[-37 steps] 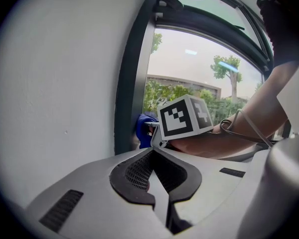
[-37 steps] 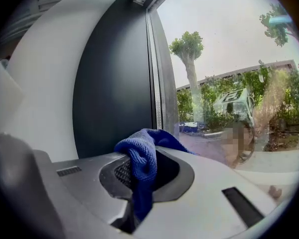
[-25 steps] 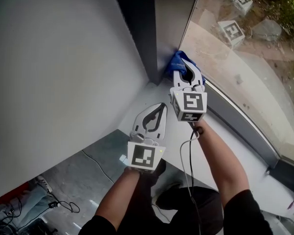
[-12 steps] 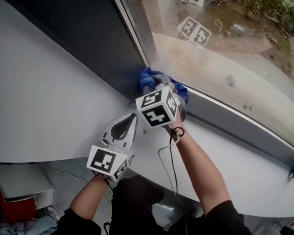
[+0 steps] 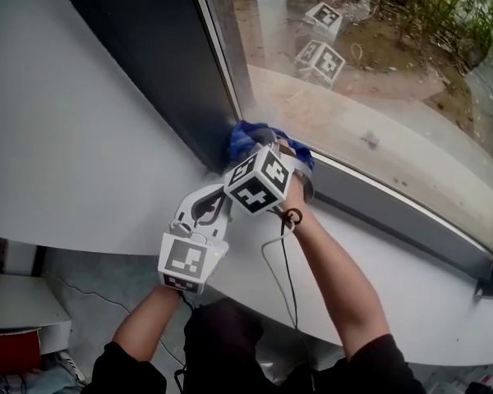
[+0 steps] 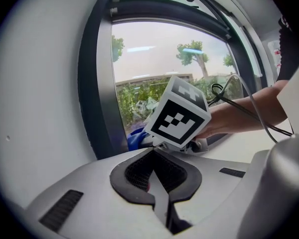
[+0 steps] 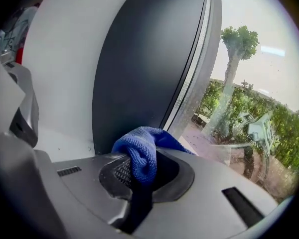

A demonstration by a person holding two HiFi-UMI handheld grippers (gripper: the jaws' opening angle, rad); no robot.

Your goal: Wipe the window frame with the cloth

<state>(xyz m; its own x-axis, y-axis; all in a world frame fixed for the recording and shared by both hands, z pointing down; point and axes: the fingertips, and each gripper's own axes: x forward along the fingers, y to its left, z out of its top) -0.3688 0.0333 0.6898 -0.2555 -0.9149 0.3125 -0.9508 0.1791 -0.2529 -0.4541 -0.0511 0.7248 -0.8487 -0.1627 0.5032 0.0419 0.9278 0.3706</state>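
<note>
- One dark window frame (image 5: 160,72) (an upright and a bottom rail meeting in a corner) stands directly ahead of both tongs, with the glass pane (image 5: 378,80) beyond the right tong's tips.
- White sill (image 5: 411,294): lies beneath both tongs and runs away to the right of them.
- Right gripper (image 5: 267,144): jaws clamped on the cloth, tips pushed into the frame corner.
- Left gripper (image 5: 216,197): just behind and left of the right one, above the sill. Its jaws are closed together on nothing and take no part in the wipe.
- Blue cloth (image 5: 245,138): bunched between the right jaws, spilling past their tips against the frame's lower corner.
- Progress: wiping appears under way at the corner. The long bottom rail to the right probably remains, though no frame shows which parts are already clean.
</note>
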